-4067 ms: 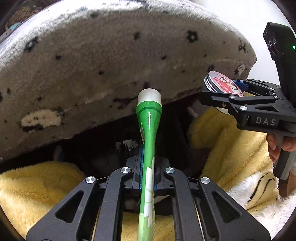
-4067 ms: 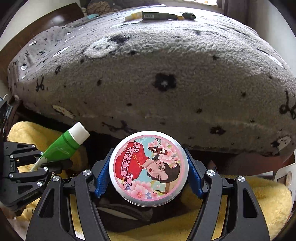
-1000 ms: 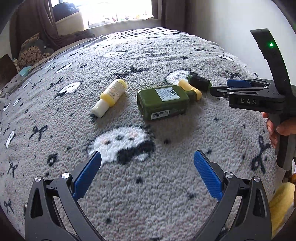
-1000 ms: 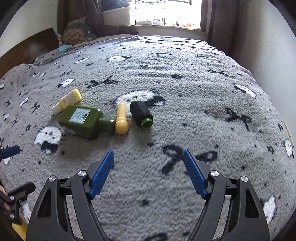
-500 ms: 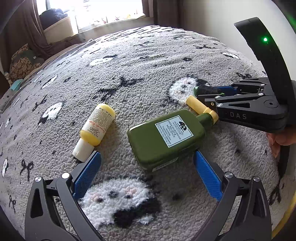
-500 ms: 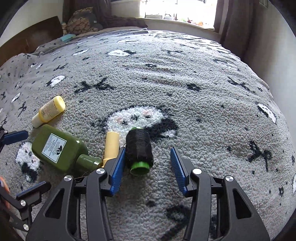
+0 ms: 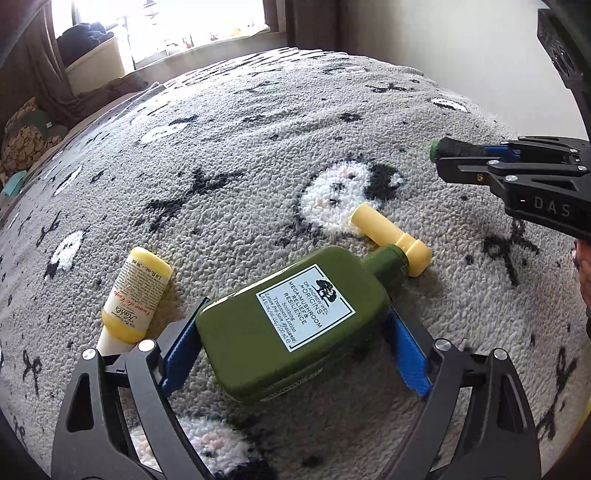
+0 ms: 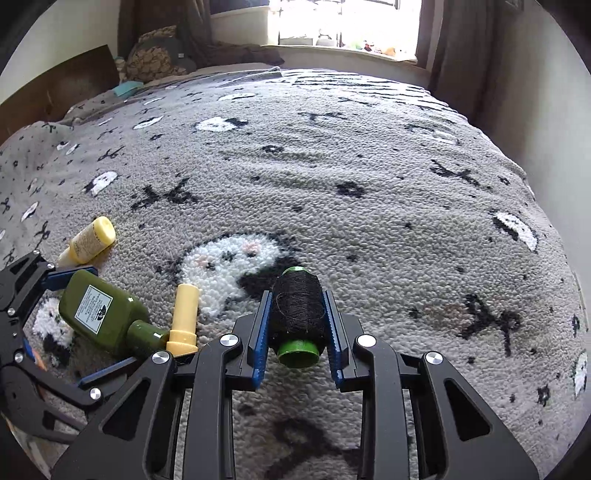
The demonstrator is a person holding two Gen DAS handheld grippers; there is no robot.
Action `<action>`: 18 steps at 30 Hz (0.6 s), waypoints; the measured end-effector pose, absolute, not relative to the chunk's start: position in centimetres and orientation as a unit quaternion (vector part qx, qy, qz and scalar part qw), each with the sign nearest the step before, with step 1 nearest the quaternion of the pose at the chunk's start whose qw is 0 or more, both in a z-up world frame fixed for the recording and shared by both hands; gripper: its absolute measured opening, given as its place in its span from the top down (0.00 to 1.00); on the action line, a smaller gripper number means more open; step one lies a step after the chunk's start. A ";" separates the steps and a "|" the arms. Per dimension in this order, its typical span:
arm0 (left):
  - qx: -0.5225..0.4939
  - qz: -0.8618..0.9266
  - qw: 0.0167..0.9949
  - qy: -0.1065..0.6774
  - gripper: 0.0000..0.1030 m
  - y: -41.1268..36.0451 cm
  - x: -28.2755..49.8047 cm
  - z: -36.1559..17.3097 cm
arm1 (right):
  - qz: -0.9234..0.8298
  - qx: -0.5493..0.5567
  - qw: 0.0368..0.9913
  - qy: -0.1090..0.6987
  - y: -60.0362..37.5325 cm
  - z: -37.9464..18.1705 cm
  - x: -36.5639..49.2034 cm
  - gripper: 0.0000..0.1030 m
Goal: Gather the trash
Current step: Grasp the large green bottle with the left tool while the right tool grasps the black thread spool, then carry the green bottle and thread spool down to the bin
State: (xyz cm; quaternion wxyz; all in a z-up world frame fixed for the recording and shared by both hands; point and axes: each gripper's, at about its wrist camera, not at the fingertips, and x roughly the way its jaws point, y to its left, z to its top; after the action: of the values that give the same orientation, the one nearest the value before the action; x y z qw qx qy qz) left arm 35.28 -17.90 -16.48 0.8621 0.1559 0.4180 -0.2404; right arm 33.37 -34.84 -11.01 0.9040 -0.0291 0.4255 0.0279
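Grey patterned bedspread (image 7: pixel 258 155) carries the trash: the green bottle (image 7: pixel 288 328) lies between the closing jaws of the left gripper (image 7: pixel 291 350), its long axis slanted across them. The right gripper (image 8: pixel 297 332) is closing on the black thread spool (image 8: pixel 297 306), which lies along its jaws.

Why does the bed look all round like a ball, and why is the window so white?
Left wrist view: the fisheye lens bends the grey blanket into a dome; the window is glared to white. Right wrist view: same bulge, its window washed out too, corners dark, while the close thread spool looks sharp.
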 end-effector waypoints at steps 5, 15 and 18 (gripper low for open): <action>0.155 -0.238 0.865 0.414 0.18 -17.7 35.1 -16.2 | 0.024 -0.024 0.909 0.416 -36.1 -9.9 32.6 0.73; 0.141 -0.218 0.884 0.388 0.18 -14.9 29.8 -11.7 | 0.030 -0.037 0.917 0.395 -35.4 -8.0 27.7 0.73; 0.132 -0.214 0.891 0.378 0.18 -13.7 27.3 -9.9 | 0.030 -0.043 0.920 0.388 -34.5 -7.4 25.6 0.73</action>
State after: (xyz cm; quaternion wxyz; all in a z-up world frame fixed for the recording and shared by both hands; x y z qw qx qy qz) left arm 27.31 -13.65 -9.90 0.8909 0.1322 0.3784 -0.2136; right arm 25.57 -34.47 -7.36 0.9202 -0.0435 0.3878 0.0302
